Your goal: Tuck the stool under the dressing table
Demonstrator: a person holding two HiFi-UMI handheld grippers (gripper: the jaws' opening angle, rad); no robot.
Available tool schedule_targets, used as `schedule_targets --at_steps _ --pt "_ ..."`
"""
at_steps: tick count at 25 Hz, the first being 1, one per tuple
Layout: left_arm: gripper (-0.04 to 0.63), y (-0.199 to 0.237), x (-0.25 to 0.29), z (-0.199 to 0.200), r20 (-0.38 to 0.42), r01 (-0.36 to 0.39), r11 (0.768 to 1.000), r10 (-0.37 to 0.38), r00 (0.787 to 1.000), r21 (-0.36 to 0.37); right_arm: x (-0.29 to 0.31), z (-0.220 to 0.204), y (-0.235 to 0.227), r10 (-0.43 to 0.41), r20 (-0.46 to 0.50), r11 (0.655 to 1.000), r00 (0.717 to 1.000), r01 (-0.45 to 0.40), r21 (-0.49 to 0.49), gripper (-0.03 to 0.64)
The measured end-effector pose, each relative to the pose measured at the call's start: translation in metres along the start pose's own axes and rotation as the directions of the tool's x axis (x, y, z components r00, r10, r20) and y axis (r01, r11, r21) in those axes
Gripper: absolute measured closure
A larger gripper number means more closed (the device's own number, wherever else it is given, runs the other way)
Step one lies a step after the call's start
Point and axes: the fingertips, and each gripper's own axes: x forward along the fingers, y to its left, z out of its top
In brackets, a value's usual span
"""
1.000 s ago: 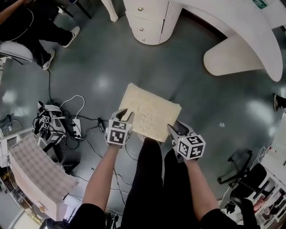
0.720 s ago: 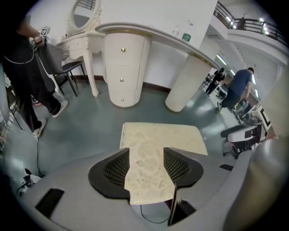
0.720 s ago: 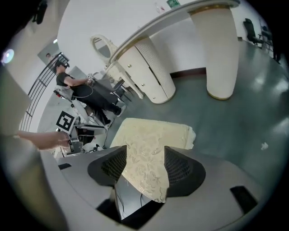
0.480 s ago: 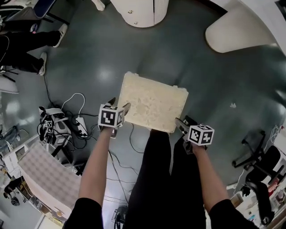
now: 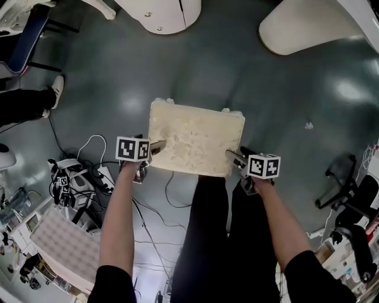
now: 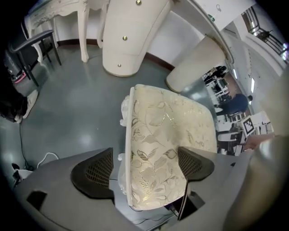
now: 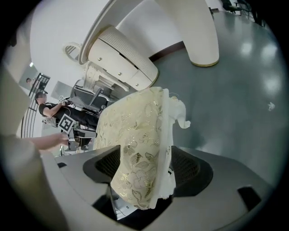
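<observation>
Stool (image 5: 195,139), w/ a cream floral cushion top, is standing on the grey floor (image 5: 284,100) right in front of the person's legs (image 5: 207,237). It is well apart from the dressing table (image 5: 160,12), whose white drawer unit w/ small knobs is showing at the top edge of the head view. L gripper (image 5: 153,151) is reaching down at the seat's near-left corner, and R gripper (image 5: 237,161) is doing the same at the near-right corner. In the left gripper view the L gripper (image 6: 149,169) is straddling the seat edge. Its jaws have just been opening and are standing wide, one pad clear of the seat's side, the other over the cushion top, not squeezing. In the right gripper view the R gripper (image 7: 146,167) is likewise gaping, jaws just been opening, w/ the cushion corner and its white trim btwn the pads. Cables and a power strip (image 5: 98,171) are lying on the floor left of the stool.
</observation>
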Motion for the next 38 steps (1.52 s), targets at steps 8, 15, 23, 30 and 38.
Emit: schedule_targets --at_steps 8,15,23,30,38 --pt "0.150 -0.015 0.004 0.004 0.010 0.210 0.975 -0.210 0.978 -0.067 0.010 0.002 0.005 0.126 -0.020 0.988 0.992 -0.124 0.088 0.318" --pt "0.135 -0.019 0.019 0.008 -0.031 0.176 0.984 -0.176 0.984 -0.030 0.015 0.012 0.007 0.125 -0.033 0.987 0.992 -0.121 0.107 0.318" --pt "0.132 -0.019 0.021 0.005 -0.005 0.128 0.992 -0.128 0.992 -0.011 0.017 0.009 0.007 0.071 -0.007 0.994 0.997 -0.070 0.087 0.318" --pt "0.132 -0.036 0.028 0.033 0.064 0.140 0.988 -0.136 0.989 -0.063 0.003 0.057 -0.010 0.032 0.054 0.999 0.998 -0.032 0.002 0.318" --pt "0.126 -0.058 0.042 0.080 0.068 0.119 0.986 -0.112 0.991 -0.115 -0.006 0.119 -0.038 0.044 0.043 0.998 0.998 -0.042 -0.053 0.318"
